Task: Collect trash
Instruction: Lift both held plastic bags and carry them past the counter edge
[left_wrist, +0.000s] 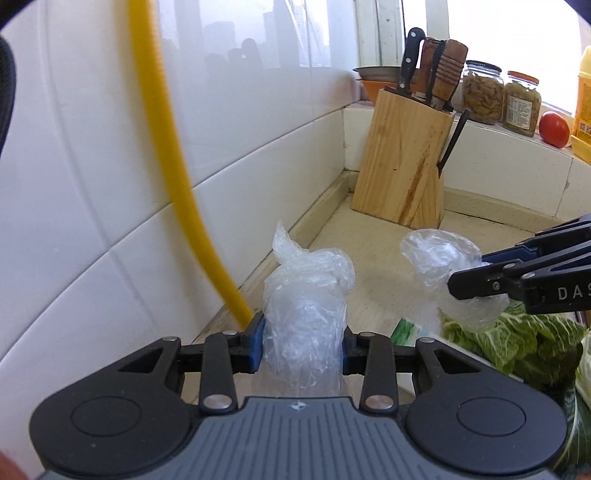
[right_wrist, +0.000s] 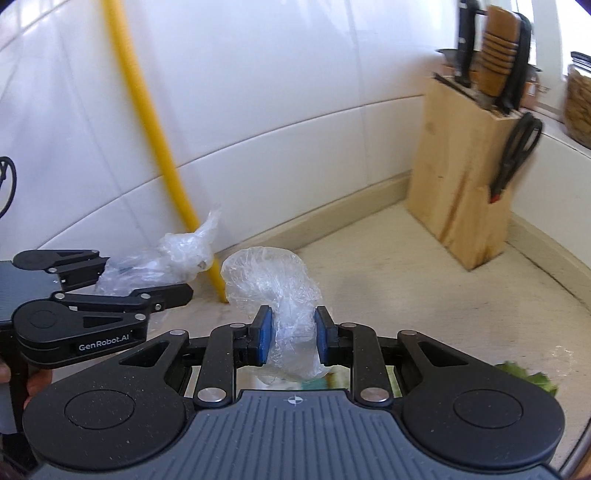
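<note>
"GenRobot.AI" on left claw (right_wrist: 147, 284), "DAS" on right claw (left_wrist: 476, 280)

Both your wrist cams sit low and close over the counter (left_wrist: 373, 236), facing the tiled wall (right_wrist: 258, 110). They share the knife block (left_wrist: 402, 158) and yellow hose (right_wrist: 147, 110), though the right view's kinda blurry.

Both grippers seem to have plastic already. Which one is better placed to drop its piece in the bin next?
Neither, as far as I can tell: left gripper and right gripper each clamp a crumpled plastic wrap, and no bin shows.
</note>
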